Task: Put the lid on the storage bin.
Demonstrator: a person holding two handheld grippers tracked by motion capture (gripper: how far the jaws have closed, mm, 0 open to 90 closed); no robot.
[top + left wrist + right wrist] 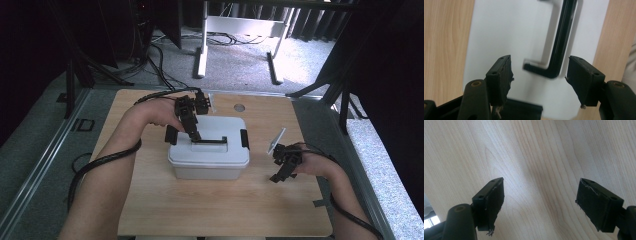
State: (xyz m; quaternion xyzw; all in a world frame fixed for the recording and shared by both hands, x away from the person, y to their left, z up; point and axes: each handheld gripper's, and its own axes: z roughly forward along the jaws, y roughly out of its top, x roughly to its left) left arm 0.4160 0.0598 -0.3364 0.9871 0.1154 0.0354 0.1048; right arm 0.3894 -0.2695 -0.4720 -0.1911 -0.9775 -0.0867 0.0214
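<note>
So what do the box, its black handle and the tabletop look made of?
Storage box: white plastic by the look, smooth, faintly glossy, moulded rounded edges. Handle: black, glossy, probably plastic; a light streak runs along it. Tabletop: light wood grain, matte; possibly laminate.

Pale wooden tabletop with curving grain (536, 157) below, bare between the jaws. Right gripper (540, 203) open, two black block-shaped jaws rising from the bottom edge, set wide apart, nothing between them. Frayed bits hanging off the lower corner of the left-hand pad (495, 202). Sliver of bright, grey-white surface at the lower left edge, too small to identify.
</note>
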